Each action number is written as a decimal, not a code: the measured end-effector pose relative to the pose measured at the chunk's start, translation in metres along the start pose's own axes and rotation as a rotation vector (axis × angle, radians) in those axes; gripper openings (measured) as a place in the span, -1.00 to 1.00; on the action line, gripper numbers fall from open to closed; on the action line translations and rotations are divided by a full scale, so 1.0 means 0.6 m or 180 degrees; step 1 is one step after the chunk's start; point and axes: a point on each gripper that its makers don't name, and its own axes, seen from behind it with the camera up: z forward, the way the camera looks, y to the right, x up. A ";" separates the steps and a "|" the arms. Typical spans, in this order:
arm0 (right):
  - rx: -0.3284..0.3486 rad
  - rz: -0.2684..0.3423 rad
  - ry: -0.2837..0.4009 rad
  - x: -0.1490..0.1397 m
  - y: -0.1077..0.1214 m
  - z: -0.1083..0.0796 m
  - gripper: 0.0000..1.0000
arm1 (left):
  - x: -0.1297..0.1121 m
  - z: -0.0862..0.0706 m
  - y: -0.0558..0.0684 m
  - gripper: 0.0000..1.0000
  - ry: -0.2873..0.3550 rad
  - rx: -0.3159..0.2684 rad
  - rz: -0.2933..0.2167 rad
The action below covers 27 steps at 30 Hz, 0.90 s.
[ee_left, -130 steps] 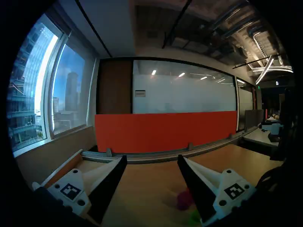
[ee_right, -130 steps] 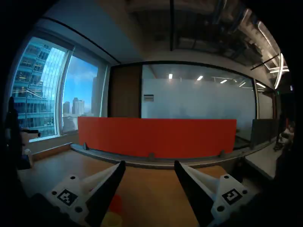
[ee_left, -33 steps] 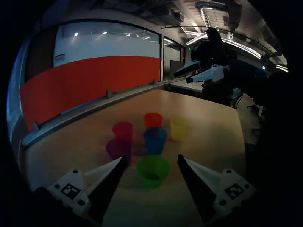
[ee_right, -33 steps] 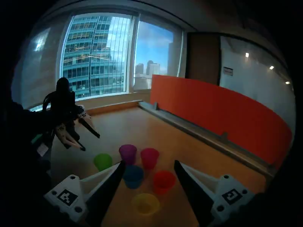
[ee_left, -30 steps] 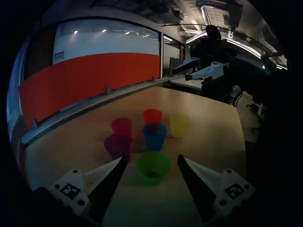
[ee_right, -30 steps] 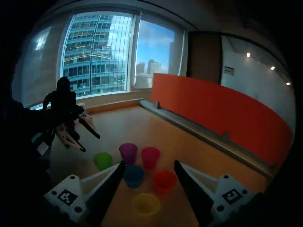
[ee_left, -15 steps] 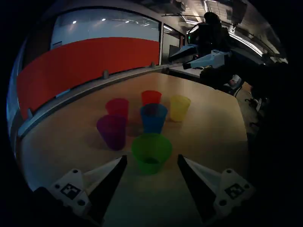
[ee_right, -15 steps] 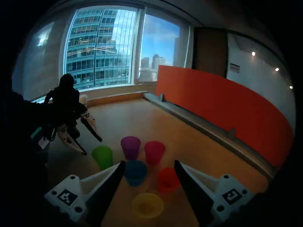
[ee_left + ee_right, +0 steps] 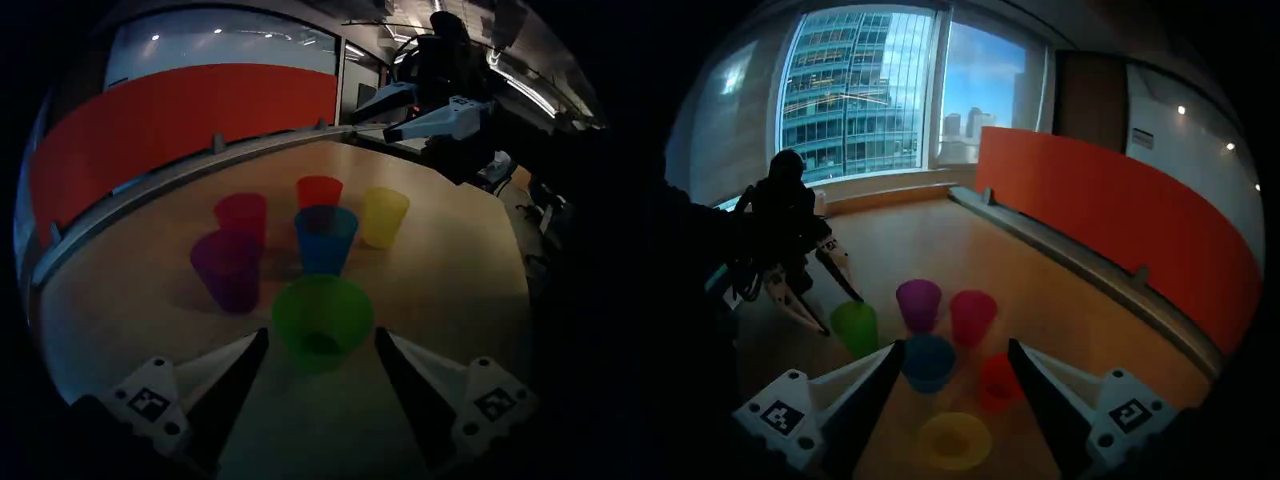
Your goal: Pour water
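Several coloured plastic cups stand close together on a wooden table [image 9: 464, 264]. In the left gripper view the green cup [image 9: 322, 320] is nearest, its rim just reaching between the fingertips of my open left gripper [image 9: 320, 344]. Behind it stand the blue cup [image 9: 326, 238], purple cup [image 9: 228, 268], magenta cup [image 9: 240, 214], red cup [image 9: 319, 192] and yellow cup [image 9: 384, 216]. In the right gripper view my open right gripper [image 9: 956, 344] hangs over the yellow cup [image 9: 954, 440], with the blue cup [image 9: 927, 362] and red cup [image 9: 1000, 382] near its tips. I cannot tell what the cups hold.
An orange divider panel [image 9: 184, 112] with a metal rail runs along the table's far side. Tall windows [image 9: 856, 96] lie beyond the table. The other gripper appears far off in each view: right gripper [image 9: 384, 132], left gripper [image 9: 844, 318] at the green cup [image 9: 854, 326].
Both grippers have turned from the wall down toward the cups and moved closer. The green cup now reaches the left fingertips, and the yellow cup sits lower between the right fingers.
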 end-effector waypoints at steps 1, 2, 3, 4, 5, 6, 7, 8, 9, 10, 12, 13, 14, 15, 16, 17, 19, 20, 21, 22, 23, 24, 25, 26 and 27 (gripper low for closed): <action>0.0004 -0.0002 -0.0005 -0.001 0.000 0.002 0.99 | 0.000 0.003 -0.001 0.99 -0.0009 0.0004 0.0007; 0.0008 -0.0004 -0.0009 -0.001 0.000 0.004 0.99 | 0.000 0.007 -0.001 0.99 -0.0016 0.0008 0.0014; 0.0008 -0.0008 -0.0016 -0.003 0.000 0.006 0.99 | -0.001 0.010 -0.001 0.99 -0.0028 0.0007 0.0021; 0.0008 -0.0012 -0.0026 -0.005 0.001 0.008 0.99 | -0.001 0.013 0.000 0.99 -0.0041 0.0005 0.0029; 0.0008 -0.0016 -0.0034 -0.006 0.001 0.010 0.99 | -0.002 0.016 0.000 0.99 -0.0053 0.0003 0.0036; 0.0009 -0.0017 -0.0038 -0.007 0.002 0.011 0.99 | -0.001 0.019 0.001 0.99 -0.0059 -0.0003 0.0043; 0.0010 -0.0017 -0.0042 -0.007 0.002 0.013 0.99 | 0.000 0.021 0.003 0.99 -0.0063 -0.0011 0.0050; 0.0011 -0.0018 -0.0045 -0.007 0.003 0.015 0.99 | 0.001 0.024 0.004 0.99 -0.0068 -0.0018 0.0057; 0.0014 -0.0016 -0.0047 -0.008 0.003 0.016 0.99 | 0.002 0.025 0.005 0.99 -0.0065 -0.0025 0.0059; 0.0017 -0.0013 -0.0049 -0.008 0.003 0.018 0.99 | 0.005 0.027 0.005 0.99 -0.0060 -0.0033 0.0060; 0.0022 -0.0009 -0.0051 -0.009 0.004 0.020 0.99 | 0.009 0.030 0.007 0.99 -0.0053 -0.0049 0.0059; 0.0023 -0.0008 -0.0051 -0.009 0.004 0.021 0.99 | 0.011 0.031 0.008 0.99 -0.0050 -0.0059 0.0057; 0.0025 -0.0006 -0.0052 -0.009 0.004 0.022 0.99 | 0.012 0.033 0.009 0.99 -0.0048 -0.0068 0.0056; 0.0027 -0.0005 -0.0050 -0.009 0.005 0.023 0.99 | 0.013 0.034 0.009 0.99 -0.0048 -0.0070 0.0058; 0.0029 -0.0004 -0.0048 -0.009 0.005 0.024 0.99 | 0.014 0.036 0.009 0.99 -0.0050 -0.0070 0.0061; 0.0032 -0.0003 -0.0046 -0.009 0.005 0.024 0.99 | 0.015 0.037 0.009 0.99 -0.0051 -0.0071 0.0063; 0.0036 0.0001 -0.0043 -0.008 0.005 0.026 0.99 | 0.015 0.040 0.008 0.99 -0.0052 -0.0056 0.0074; 0.0038 0.0004 -0.0043 -0.008 0.005 0.027 0.99 | 0.016 0.042 0.007 0.99 -0.0052 -0.0048 0.0079; 0.0040 0.0003 -0.0044 -0.008 0.005 0.028 0.99 | 0.016 0.043 0.007 0.99 -0.0053 -0.0045 0.0082; 0.0043 0.0003 -0.0047 -0.008 0.005 0.029 0.99 | 0.016 0.044 0.007 0.99 -0.0055 -0.0043 0.0085; 0.0045 0.0002 -0.0049 -0.008 0.005 0.030 0.99 | 0.016 0.045 0.007 0.99 -0.0056 -0.0041 0.0087; 0.0049 0.0000 -0.0054 -0.009 0.005 0.031 0.99 | 0.015 0.046 0.007 0.99 -0.0061 -0.0040 0.0090; 0.0053 -0.0004 -0.0061 -0.009 0.004 0.032 0.99 | 0.015 0.046 0.006 0.99 -0.0067 -0.0040 0.0093; 0.0057 -0.0007 -0.0067 -0.010 0.004 0.034 0.99 | 0.014 0.047 0.006 0.98 -0.0072 -0.0039 0.0095; 0.0061 -0.0011 -0.0073 -0.011 0.003 0.035 0.99 | 0.013 0.048 0.006 0.98 -0.0077 -0.0038 0.0100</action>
